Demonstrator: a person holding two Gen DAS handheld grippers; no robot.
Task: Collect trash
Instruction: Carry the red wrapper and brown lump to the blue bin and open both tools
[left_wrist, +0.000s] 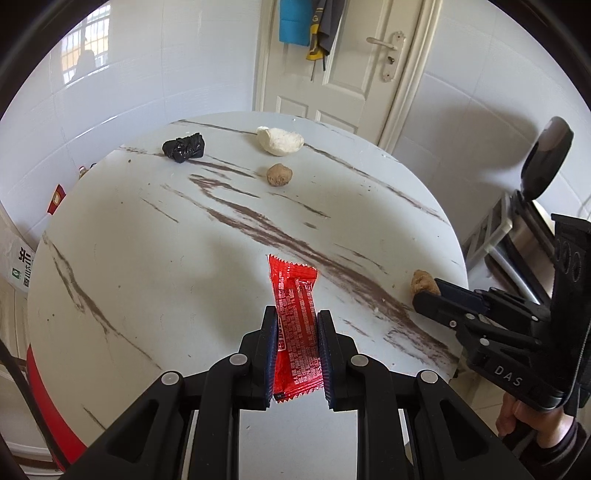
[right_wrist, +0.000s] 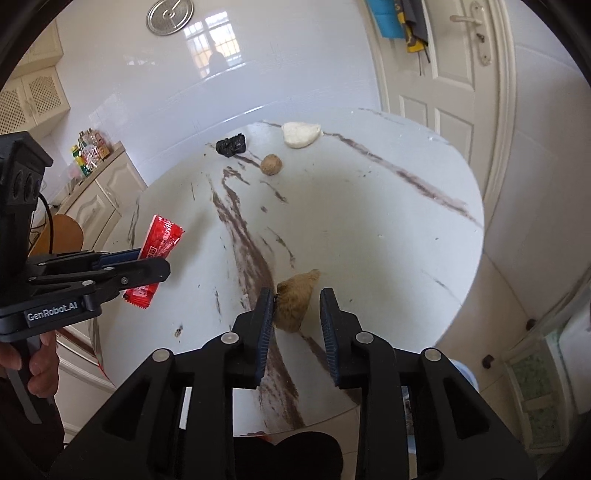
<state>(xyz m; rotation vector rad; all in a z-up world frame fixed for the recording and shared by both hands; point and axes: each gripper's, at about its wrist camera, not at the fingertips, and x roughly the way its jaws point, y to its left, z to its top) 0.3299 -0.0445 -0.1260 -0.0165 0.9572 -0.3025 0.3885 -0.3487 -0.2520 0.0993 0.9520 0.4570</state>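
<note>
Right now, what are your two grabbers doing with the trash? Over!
Left gripper shut on red wrapper. Right gripper open around brown wad; only one pad touching. Three more scraps on table. Nothing blocking.

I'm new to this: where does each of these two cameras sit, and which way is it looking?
Left wrist: on the left gripper, looking down along its fingers at the round marble-patterned table; it grips a red foil wrapper.
Right wrist: on the right gripper, same table, brown crumpled paper wad between its open jaws; a hand shows.
Shared: each sees the other gripper, a black crumpled bag and a white wad.
</note>
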